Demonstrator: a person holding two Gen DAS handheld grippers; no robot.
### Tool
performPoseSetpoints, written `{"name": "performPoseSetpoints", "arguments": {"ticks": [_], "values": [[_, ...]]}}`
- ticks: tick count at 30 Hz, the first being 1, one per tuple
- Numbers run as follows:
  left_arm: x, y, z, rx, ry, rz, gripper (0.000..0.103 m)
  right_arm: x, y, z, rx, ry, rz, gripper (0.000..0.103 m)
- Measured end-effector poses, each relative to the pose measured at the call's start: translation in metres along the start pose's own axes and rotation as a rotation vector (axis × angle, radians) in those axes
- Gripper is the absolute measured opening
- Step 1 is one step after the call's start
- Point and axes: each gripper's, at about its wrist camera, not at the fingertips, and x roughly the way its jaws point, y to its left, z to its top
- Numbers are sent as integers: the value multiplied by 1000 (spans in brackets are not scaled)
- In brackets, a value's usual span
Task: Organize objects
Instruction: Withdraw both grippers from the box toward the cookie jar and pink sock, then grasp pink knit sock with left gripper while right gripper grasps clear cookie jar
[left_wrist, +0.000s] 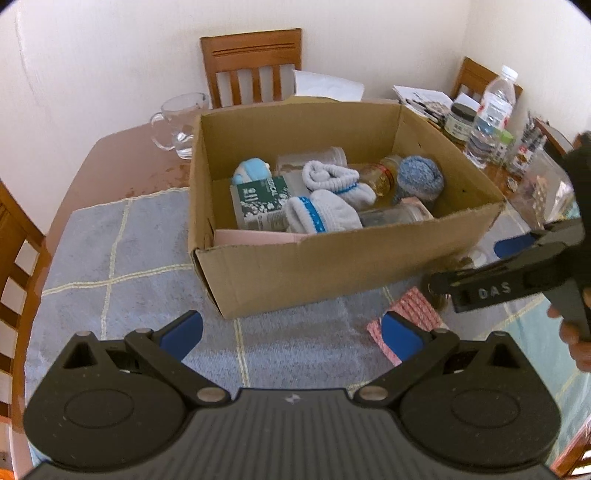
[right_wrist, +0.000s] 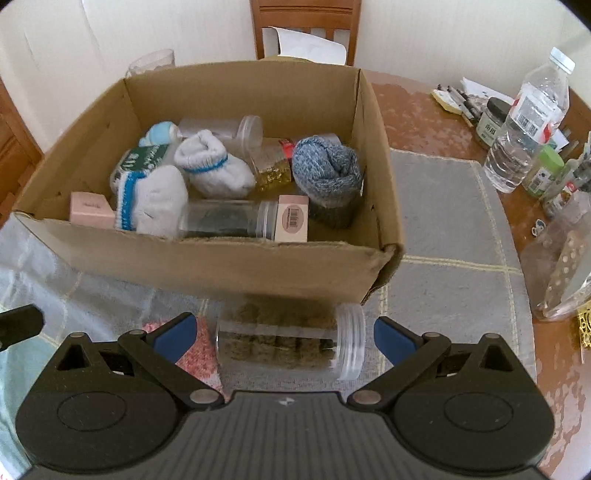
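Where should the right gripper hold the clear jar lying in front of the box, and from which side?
Grip the clear jar across its smooth body, not the ribbed lid on its right end. It lies on its side between the open right gripper fingers, so coming down from above probably suits best.

"DAS" on right claw (left_wrist: 517, 245)

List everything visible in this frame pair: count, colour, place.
cardboard box: 1, brown, on the mat
rolled socks: 4, white, pale blue and blue-grey, in the box
clear jars: about 3, lying in the box
pink cartons: 2, in the box
jar outside: 1, clear, lying before the box
pink cloth: 1, beside that jar
water bottle: 1, clear, right of the box
glass mug: 1, behind the box
left gripper: open, empty
right gripper: open, flanking the jar
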Motion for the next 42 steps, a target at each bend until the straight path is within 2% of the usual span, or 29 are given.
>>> {"name": "performPoseSetpoints", "arguments": {"ticks": [5, 13, 19, 25, 32, 42], "values": [[6, -6, -3, 94, 14, -60, 102, 14, 3, -1, -14, 4, -34, 103], [20, -38, -9, 317, 40, -233, 102, 23, -21, -4, 15, 40, -71, 103], [48, -57, -12, 401, 91, -304, 102, 23, -34, -11, 3, 68, -71, 103], [68, -71, -14, 493, 113, -295, 102, 24, -42, -13, 0, 86, -60, 103], [85, -81, -11, 535, 126, -321, 102, 26, -49, -12, 1, 100, -51, 103], [95, -88, -11, 534, 141, -338, 97, 31, -54, -8, -13, 103, -41, 103]]}}
